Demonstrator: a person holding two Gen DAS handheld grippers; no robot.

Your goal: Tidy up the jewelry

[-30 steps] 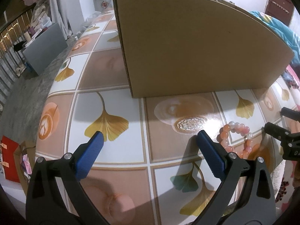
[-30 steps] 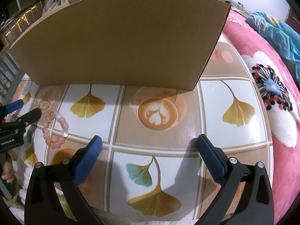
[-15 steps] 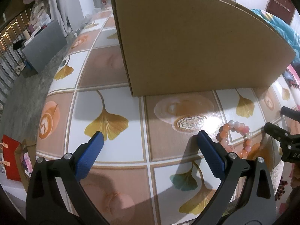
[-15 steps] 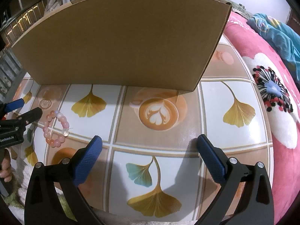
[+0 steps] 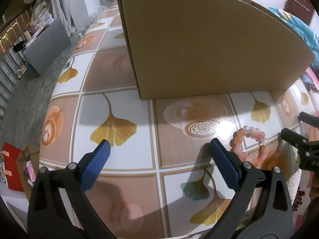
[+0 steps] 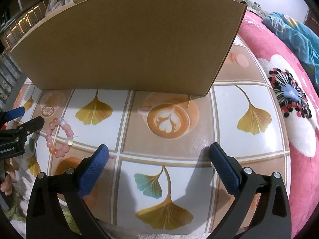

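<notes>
A pink and orange bead bracelet (image 5: pixel 249 143) lies flat on the table with the ginkgo-leaf pattern (image 5: pixel 119 159), between the two grippers; it also shows in the right wrist view (image 6: pixel 59 137). A tall cardboard box (image 5: pixel 199 45) stands behind it, its inside hidden; it also shows in the right wrist view (image 6: pixel 129 43). My left gripper (image 5: pixel 159 149) is open and empty, its right finger just left of the bracelet. My right gripper (image 6: pixel 159 153) is open and empty, right of the bracelet. Each gripper shows at the edge of the other's view.
The table's near edge runs just under both grippers. A pink flowered blanket (image 6: pixel 289 99) lies to the right with a teal cloth (image 6: pixel 295 31) on it. To the left are the floor, a grey board (image 5: pixel 47 45) and a red bag (image 5: pixel 12 169).
Both grippers have shifted only slightly; the box looks a little nearer in the left wrist view. The bracelet has not moved.
</notes>
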